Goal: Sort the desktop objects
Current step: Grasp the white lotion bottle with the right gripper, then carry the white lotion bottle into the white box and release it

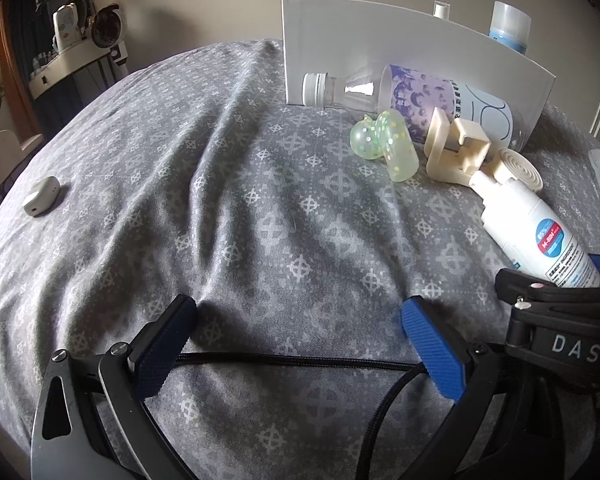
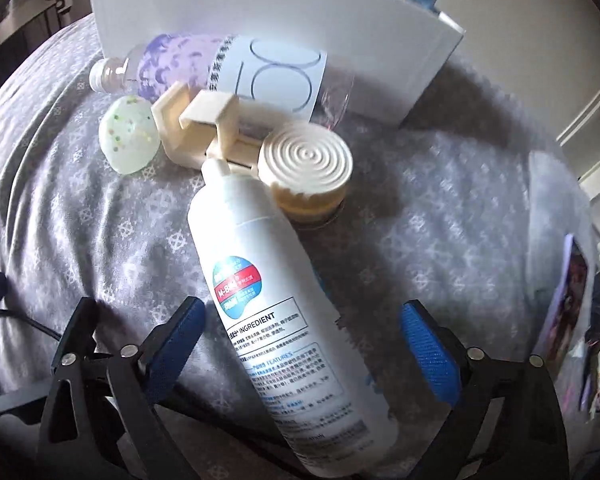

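Note:
A white spray bottle [image 2: 268, 304] lies on the grey patterned cloth [image 2: 80, 216], between the wide-open fingers of my right gripper [image 2: 300, 356], not clamped. It also shows in the left wrist view [image 1: 540, 236]. Beyond it lie a cream clamp stand [image 2: 204, 128] with a ribbed round disc [image 2: 306, 160], a speckled green toy [image 1: 384, 140] and a clear bottle with a purple label [image 1: 412, 96]. My left gripper [image 1: 300, 344] is open and empty over bare cloth, left of the right gripper [image 1: 560, 320].
A white box [image 1: 380, 44] stands at the back with a blue-labelled bottle [image 1: 510, 24] behind or in it. A small white device [image 1: 42, 196] lies far left. A black cable [image 1: 300, 360] runs between the left fingers. Colourful items [image 2: 572, 320] lie at the right edge.

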`<state>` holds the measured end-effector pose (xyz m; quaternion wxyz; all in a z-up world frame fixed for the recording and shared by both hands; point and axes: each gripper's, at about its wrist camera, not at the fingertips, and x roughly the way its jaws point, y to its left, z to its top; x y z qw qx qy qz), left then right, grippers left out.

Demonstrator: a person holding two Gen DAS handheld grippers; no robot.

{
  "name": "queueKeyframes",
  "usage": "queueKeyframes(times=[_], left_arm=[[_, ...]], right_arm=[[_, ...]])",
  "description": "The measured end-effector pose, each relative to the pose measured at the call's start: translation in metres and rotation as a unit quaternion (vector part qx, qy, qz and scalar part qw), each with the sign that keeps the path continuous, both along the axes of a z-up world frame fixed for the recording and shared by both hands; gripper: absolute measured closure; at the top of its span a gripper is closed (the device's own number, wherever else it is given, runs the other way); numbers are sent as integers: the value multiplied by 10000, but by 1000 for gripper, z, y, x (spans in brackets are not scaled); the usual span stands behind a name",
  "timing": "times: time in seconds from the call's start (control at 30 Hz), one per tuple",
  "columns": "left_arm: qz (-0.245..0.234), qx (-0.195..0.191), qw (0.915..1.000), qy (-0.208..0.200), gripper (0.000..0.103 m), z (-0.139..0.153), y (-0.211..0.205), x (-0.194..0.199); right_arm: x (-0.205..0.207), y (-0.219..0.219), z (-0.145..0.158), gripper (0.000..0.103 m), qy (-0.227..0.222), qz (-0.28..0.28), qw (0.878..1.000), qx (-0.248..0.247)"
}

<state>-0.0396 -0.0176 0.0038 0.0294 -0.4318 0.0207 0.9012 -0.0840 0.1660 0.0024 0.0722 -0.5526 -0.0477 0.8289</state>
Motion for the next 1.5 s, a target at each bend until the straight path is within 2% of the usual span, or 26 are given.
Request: queueKeyframes(times=[0.03, 0.07, 0.2, 0.27, 0.37, 0.53, 0.67, 0.73, 0.87, 1.0, 1.07, 1.2, 1.33, 1.37, 1.43, 1.47, 1.5], left_arm=[[0, 22, 10000, 1, 0, 0, 0, 0], [-10, 12, 10000, 3, 0, -1, 0, 0], [7, 52, 10000, -11, 1, 0, -1, -1], [37, 46, 10000, -31, 1, 0, -1, -1], [132, 52, 9999, -59, 0, 1, -1, 0], [215, 83, 9997, -92, 0, 1, -2, -1], [265, 172, 9994, -107, 0, 1, -4, -2], [262, 149, 9995, -93, 0, 1, -5, -2], [268, 113, 9995, -86, 0, 1, -5, -3], [355, 127, 9992, -93, 0, 0, -4, -4], [395, 119, 9991, -89, 0, 0, -3, -4], [422, 110, 9990, -87, 0, -1, -2, -4], [446, 105, 9989, -86, 0, -2, -2, -3], [455, 105, 9989, -81, 0, -2, -2, -3], [472, 93, 9988, -74, 0, -2, -1, -4], [474, 86, 9988, -68, 0, -2, -1, -3], [473, 83, 9988, -64, 0, -2, -1, -3]], right_arm=[[2, 3, -1, 16, 16, -29, 9999, -144], [6, 3, 1, 39, 82, 25, 9996, -271], [23, -1, 15, 58, 211, 238, 9992, -246], [35, -1, 27, 60, 360, 239, 9988, -237], [52, 4, 69, 60, 911, 198, 9953, -262], [37, 5, 148, 60, 1885, 112, 9819, -156], [4, 2, 188, 60, 2332, 13, 9722, -222], [-20, -4, 199, 60, 2440, -2, 9695, -234], [-70, -15, 218, 60, 2648, -182, 9623, -596], [-131, -26, 221, 60, 2687, -233, 9618, -459], [-155, -33, 214, 60, 2659, -252, 9630, -358], [-200, -36, 186, 60, 2397, -317, 9699, -279], [-216, -45, 145, 60, 2027, -215, 9789, 119], [-217, -50, 138, 57, 1984, -122, 9796, 298], [-210, -59, 126, 44, 2054, 38, 9760, 719], [-205, -63, 123, 28, 2120, 50, 9732, 886], [-199, -66, 122, 18, 2225, 46, 9698, 997]])
